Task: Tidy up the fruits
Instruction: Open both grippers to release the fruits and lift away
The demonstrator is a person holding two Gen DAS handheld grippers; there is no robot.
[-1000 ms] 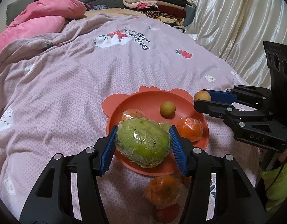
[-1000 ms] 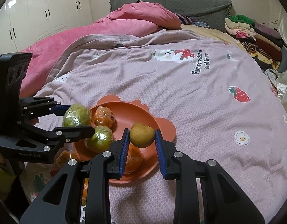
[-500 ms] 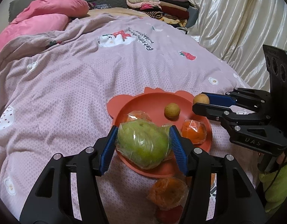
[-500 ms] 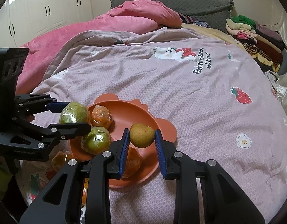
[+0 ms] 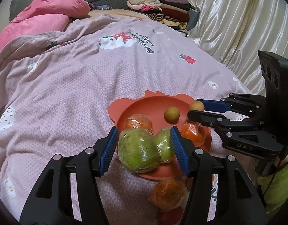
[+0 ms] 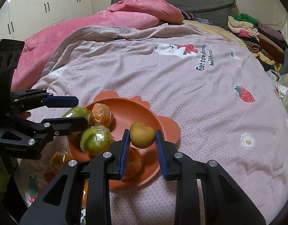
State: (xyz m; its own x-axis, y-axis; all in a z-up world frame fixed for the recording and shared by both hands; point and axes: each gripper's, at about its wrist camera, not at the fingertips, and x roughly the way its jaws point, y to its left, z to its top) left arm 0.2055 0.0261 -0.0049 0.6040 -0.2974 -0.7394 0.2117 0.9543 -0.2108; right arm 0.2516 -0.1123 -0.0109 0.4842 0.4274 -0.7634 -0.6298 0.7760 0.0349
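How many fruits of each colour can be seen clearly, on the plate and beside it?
Green fruit: 2
Orange fruit: 3
Brown fruit: 2, one held in the right hand-held gripper
Total: 7
Partly hidden red and orange bits near the bottom edge are not counted.

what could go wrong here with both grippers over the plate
The left gripper has opened around the big wrapped green fruit, which overhangs the plate rim and may roll onto the soft quilt. The right gripper holds a small brown fruit that could bounce off crowded wrapped fruit if dropped.
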